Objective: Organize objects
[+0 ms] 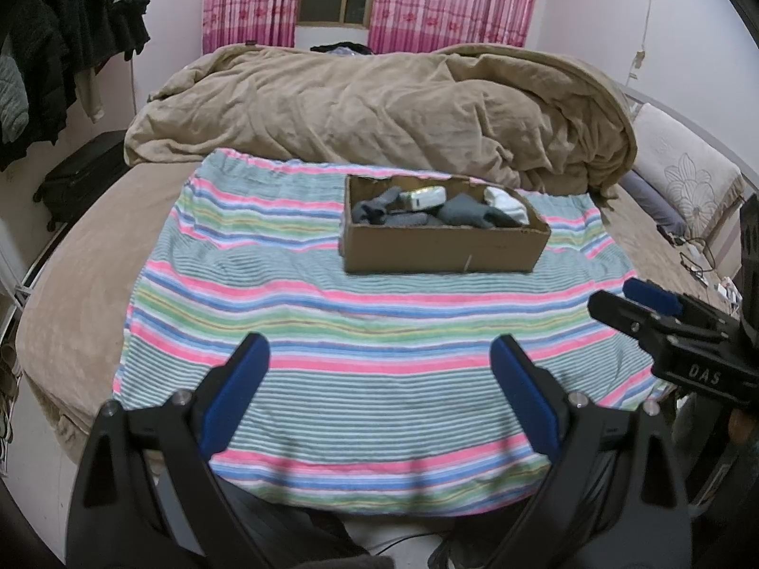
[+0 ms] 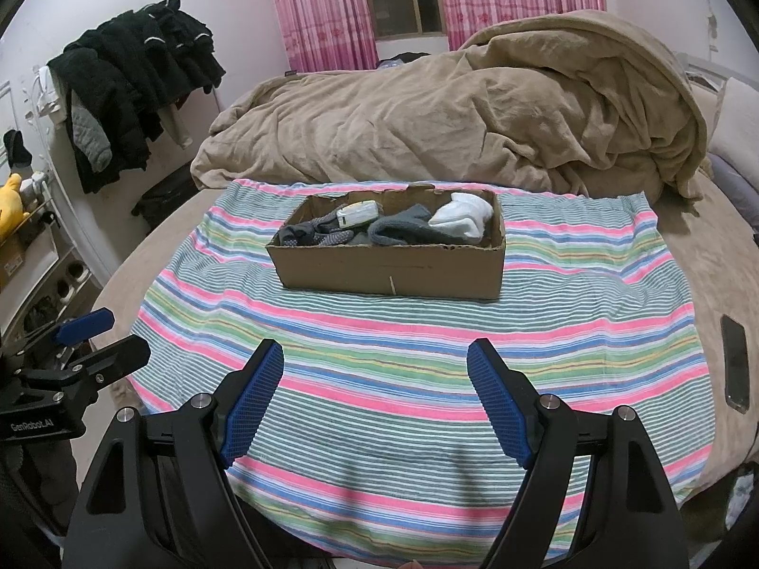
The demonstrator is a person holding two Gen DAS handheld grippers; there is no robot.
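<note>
From the left wrist camera, one cardboard box [image 1: 443, 246] sits on the far half of a striped cloth [image 1: 370, 327] spread over the bed. Inside it I count two grey socks [image 1: 379, 211], one on the left and one in the middle, one white sock bundle [image 1: 510, 201] at the right end, and one small pale device [image 1: 422, 198] lying on top between them. The left gripper [image 1: 379, 355] hovers over the near part of the cloth, fingers spread wide and holding nothing. The right gripper [image 1: 631, 298] shows at the right edge, side-on, and how far its fingers stand apart I cannot tell.

From the right wrist camera, the same box [image 2: 393, 270] holds the same four items: two grey socks [image 2: 403, 232], a white bundle [image 2: 462, 218], a pale device [image 2: 358, 213]. The right gripper [image 2: 374, 365] is spread wide and empty above the cloth [image 2: 427, 355]. The left gripper [image 2: 102, 341] appears at the left edge, fingers apart. One dark phone [image 2: 735, 360] lies on the bedsheet beside the cloth's right edge. A tan blanket [image 2: 474, 118] is heaped behind the box.
</note>
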